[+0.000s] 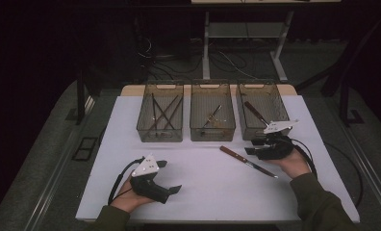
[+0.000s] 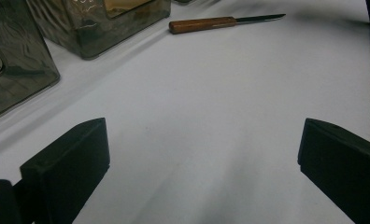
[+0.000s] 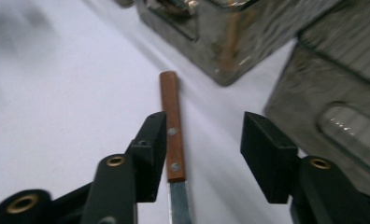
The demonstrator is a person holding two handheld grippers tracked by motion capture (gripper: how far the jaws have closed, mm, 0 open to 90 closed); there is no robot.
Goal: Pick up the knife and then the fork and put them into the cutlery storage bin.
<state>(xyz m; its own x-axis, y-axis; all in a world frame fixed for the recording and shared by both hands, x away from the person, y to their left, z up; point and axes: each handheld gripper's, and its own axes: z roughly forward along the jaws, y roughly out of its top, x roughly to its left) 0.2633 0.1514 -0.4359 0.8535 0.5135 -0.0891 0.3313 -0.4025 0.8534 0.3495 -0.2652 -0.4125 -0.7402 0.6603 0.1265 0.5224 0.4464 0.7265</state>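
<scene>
Right gripper (image 3: 204, 149) straddles the knife (image 3: 172, 128), jaws apart and not yet gripping.

The knife lies flat on the white table (image 1: 198, 187), right of middle and just near of the three bins (image 1: 212, 118). Its wooden handle points far-left and its blade near-right. It runs along the gap between the jaws, beside one pad, so closing should catch the handle. The left gripper (image 1: 162, 178) rests wide open at the near left, well apart from the knife.
</scene>
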